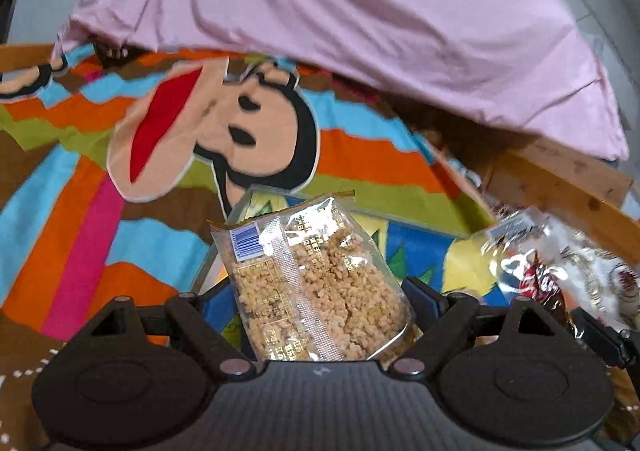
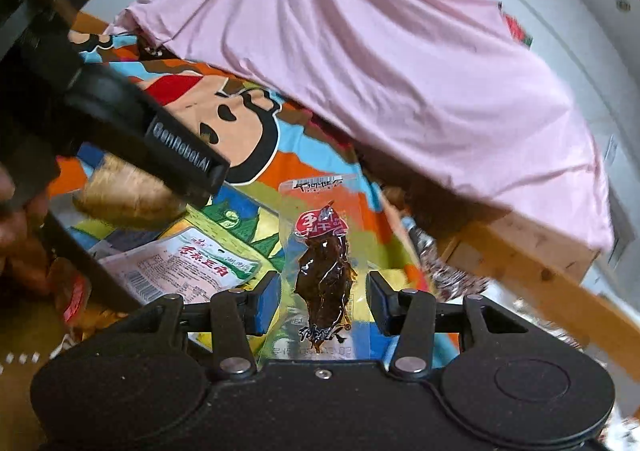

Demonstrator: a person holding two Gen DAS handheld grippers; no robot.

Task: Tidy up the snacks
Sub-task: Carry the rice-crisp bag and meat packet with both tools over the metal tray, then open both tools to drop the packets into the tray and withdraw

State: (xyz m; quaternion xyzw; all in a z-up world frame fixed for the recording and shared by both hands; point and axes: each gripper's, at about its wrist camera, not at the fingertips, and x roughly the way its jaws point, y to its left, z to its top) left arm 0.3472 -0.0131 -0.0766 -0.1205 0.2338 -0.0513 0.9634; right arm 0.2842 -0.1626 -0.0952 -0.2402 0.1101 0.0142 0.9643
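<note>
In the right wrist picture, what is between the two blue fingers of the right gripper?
In the right wrist view, a clear packet of dark dried meat with a red label stands between the right gripper fingers; whether they touch it is unclear.

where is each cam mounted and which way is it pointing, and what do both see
Left wrist: sits on the left gripper, looking forward along its fingers at a clear packet of crumbly rice crisp held between them, above the cartoon bedspread; only the gripper's own linkage shows.
Right wrist: sits on the right gripper, looking along its fingers at a packet of dark dried meat; the left gripper and part of the person's hand show at left.
Shared: the bedspread's cartoon face, pink sheet and wooden frame.
</note>
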